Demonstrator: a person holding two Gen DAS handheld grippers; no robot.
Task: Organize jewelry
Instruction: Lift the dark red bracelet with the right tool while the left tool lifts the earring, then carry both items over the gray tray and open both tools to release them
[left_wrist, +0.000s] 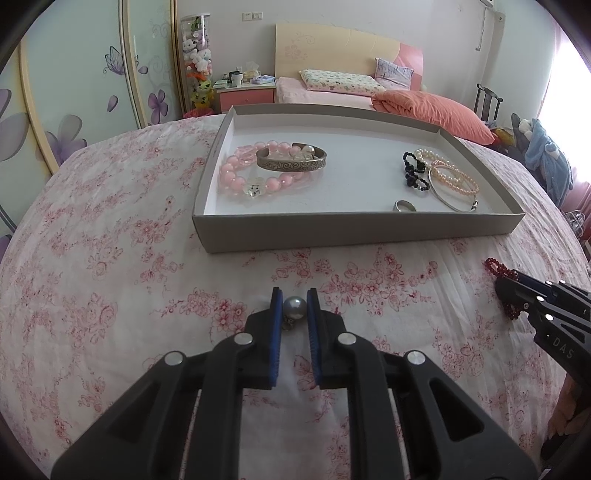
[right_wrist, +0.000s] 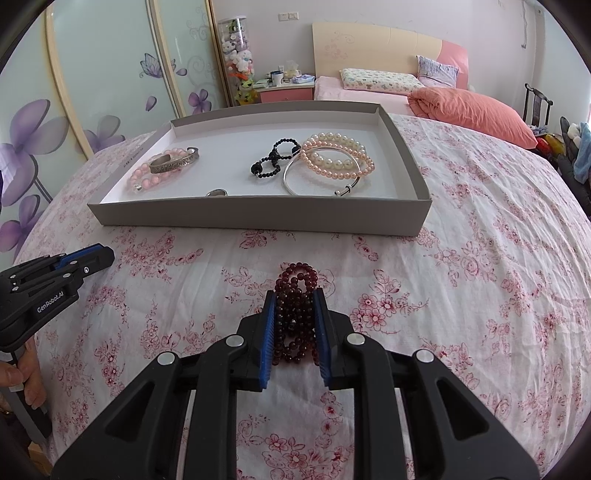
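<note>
My left gripper (left_wrist: 294, 300) is shut on a grey pearl earring (left_wrist: 294, 307), low over the floral bedspread in front of the grey tray (left_wrist: 354, 230). My right gripper (right_wrist: 294, 301) is closed around a dark red bead bracelet (right_wrist: 295, 295) that lies bunched on the bedspread; it also shows in the left wrist view (left_wrist: 500, 271). In the tray lie a pink bead bracelet (left_wrist: 236, 177), an engraved metal cuff (left_wrist: 291, 162), a black bead bracelet (left_wrist: 413, 171), pearl bracelets (left_wrist: 452, 175), a silver bangle (left_wrist: 448, 199) and a ring (left_wrist: 405, 205).
The tray (right_wrist: 258, 214) sits on a bed covered by a pink floral sheet (right_wrist: 461, 258). Beyond it stand another bed with orange pillows (right_wrist: 476, 107), a nightstand (right_wrist: 286, 90) and wardrobe doors (right_wrist: 92, 85) at the left.
</note>
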